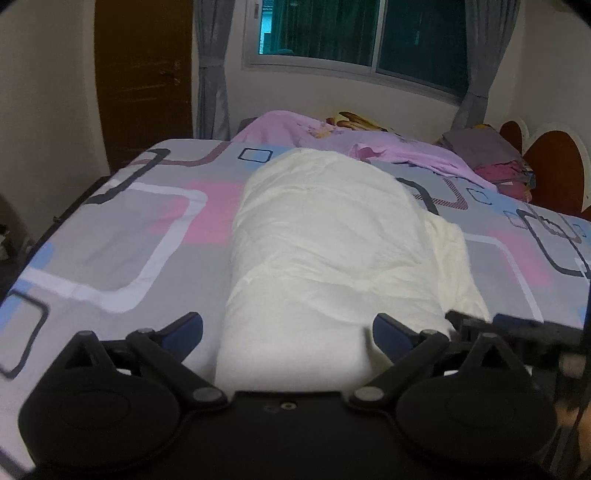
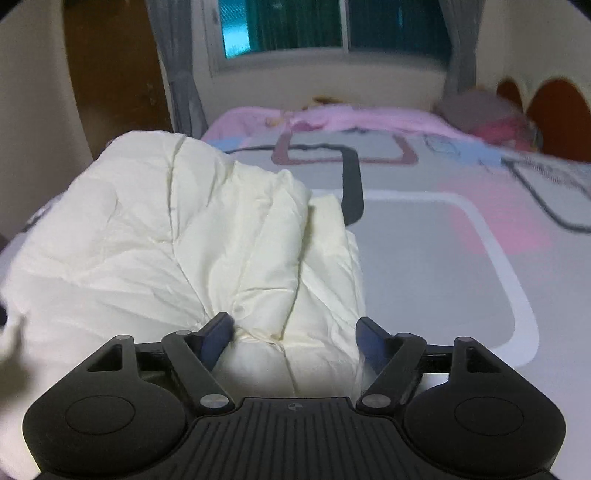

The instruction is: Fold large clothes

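Note:
A cream-white garment point(image 1: 325, 251) lies folded into a long bundle on the patterned bed sheet point(image 1: 122, 236), running away from me. My left gripper point(image 1: 288, 332) is open, its jaws wide on either side of the bundle's near end. In the right wrist view the same garment point(image 2: 192, 240) is creased and bunched at the left. My right gripper point(image 2: 293, 334) is open, with the garment's near right edge between its blue pads point(image 2: 218, 336); they do not pinch it. The right gripper also shows in the left wrist view point(image 1: 517, 328) at the lower right.
A pink blanket point(image 1: 332, 136) and a pile of dark and red clothes point(image 1: 491, 158) lie at the far end of the bed. A red headboard point(image 1: 554, 162) stands at the right. A brown door point(image 1: 144, 74) and a curtained window point(image 1: 351, 33) are behind.

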Action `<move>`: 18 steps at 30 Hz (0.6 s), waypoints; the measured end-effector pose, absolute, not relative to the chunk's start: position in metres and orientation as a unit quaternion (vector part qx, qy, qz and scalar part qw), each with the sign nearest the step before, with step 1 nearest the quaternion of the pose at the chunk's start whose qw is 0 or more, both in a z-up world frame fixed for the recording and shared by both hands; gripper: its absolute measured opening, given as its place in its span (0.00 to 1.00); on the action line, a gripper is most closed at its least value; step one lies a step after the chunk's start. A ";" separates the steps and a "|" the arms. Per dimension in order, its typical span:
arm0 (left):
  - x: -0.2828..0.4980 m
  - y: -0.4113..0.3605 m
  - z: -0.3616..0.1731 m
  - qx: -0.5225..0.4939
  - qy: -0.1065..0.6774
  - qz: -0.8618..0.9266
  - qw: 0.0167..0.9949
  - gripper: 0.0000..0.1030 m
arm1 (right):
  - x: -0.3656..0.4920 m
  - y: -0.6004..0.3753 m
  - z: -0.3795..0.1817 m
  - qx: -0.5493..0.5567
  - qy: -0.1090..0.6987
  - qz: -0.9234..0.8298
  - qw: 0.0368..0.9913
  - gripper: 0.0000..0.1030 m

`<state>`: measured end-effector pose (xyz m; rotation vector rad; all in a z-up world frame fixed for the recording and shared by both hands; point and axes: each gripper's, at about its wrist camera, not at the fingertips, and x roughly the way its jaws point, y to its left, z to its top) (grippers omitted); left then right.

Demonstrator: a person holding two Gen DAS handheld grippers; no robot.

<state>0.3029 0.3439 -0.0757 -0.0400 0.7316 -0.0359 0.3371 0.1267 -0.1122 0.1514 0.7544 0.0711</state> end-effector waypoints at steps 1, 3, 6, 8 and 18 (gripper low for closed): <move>0.296 0.342 -0.071 -0.020 0.355 -0.018 0.934 0.98 | 0.329 0.125 -0.104 0.075 0.361 0.038 0.929 0.71; 0.278 0.337 -0.062 -0.015 0.350 -0.014 0.937 1.00 | 0.302 0.119 -0.088 0.091 0.341 0.056 0.934 0.71; 0.252 0.328 -0.050 -0.012 0.347 -0.010 0.938 1.00 | 0.259 0.110 -0.072 0.100 0.333 0.081 0.934 0.81; 0.230 0.323 -0.041 -0.012 0.343 -0.012 0.939 1.00 | 0.228 0.107 -0.058 0.088 0.324 0.087 0.938 0.92; 0.124 0.296 -0.002 0.018 0.327 0.028 0.944 1.00 | 0.085 0.091 -0.002 0.075 0.291 0.113 0.947 1.00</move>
